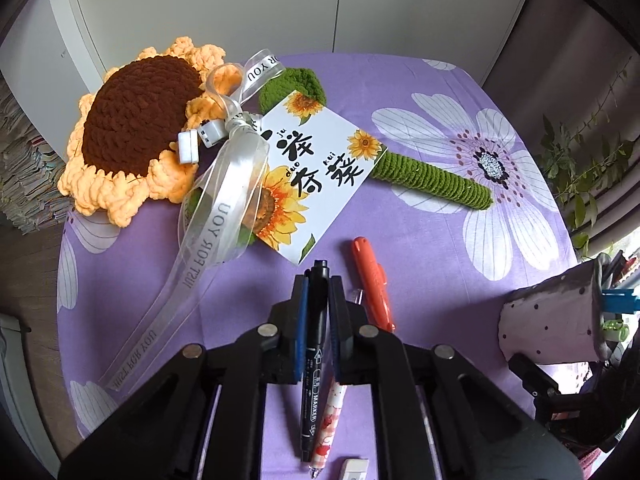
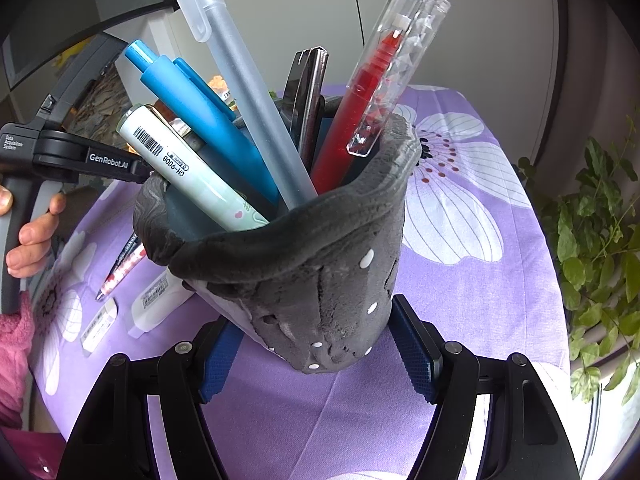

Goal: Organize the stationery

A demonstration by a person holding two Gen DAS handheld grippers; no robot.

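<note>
Two grips: your left gripper (image 1: 317, 308) pinches the black marker (image 1: 314, 364) above the tablecloth (image 1: 420, 240), while your right gripper (image 2: 316, 354) clasps the pen holder (image 2: 320, 280), tilted ready to receive it.

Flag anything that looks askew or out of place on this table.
The pen holder is tilted, leaning in the right tongs rather than standing upright. A crocheted sunflower with its card lies among the stationery, though it isn't stationery.
</note>
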